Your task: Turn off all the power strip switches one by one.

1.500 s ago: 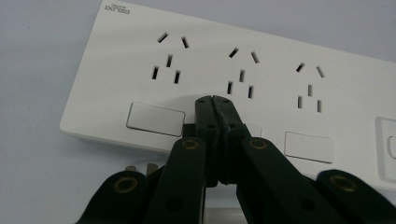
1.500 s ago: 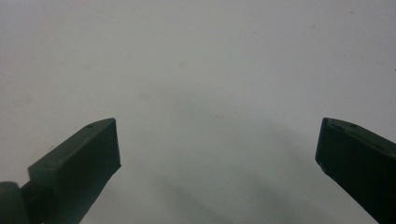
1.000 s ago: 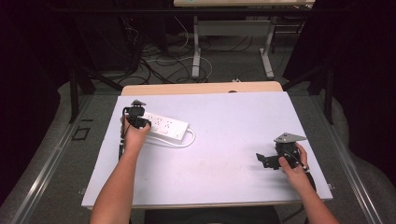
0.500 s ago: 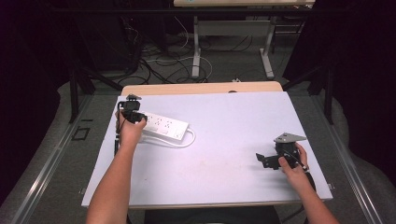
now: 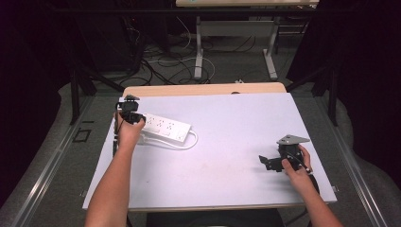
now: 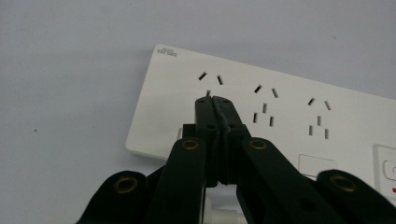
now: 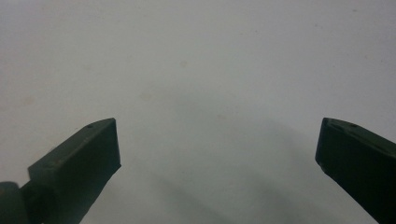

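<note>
Since a second ago the left claw (image 6: 215, 99) has shifted slightly along the power strip (image 5: 166, 129) toward its left end, while the right claw (image 5: 265, 162) has kept its place. The left claw's jaws are pressed together with nothing between them, tips just over the strip's first socket (image 6: 210, 80). The strip lies on the white surface (image 5: 227, 142), its cord (image 5: 189, 144) looping beside it. Well apart from the strip, the right claw gapes wide and empty.
</note>
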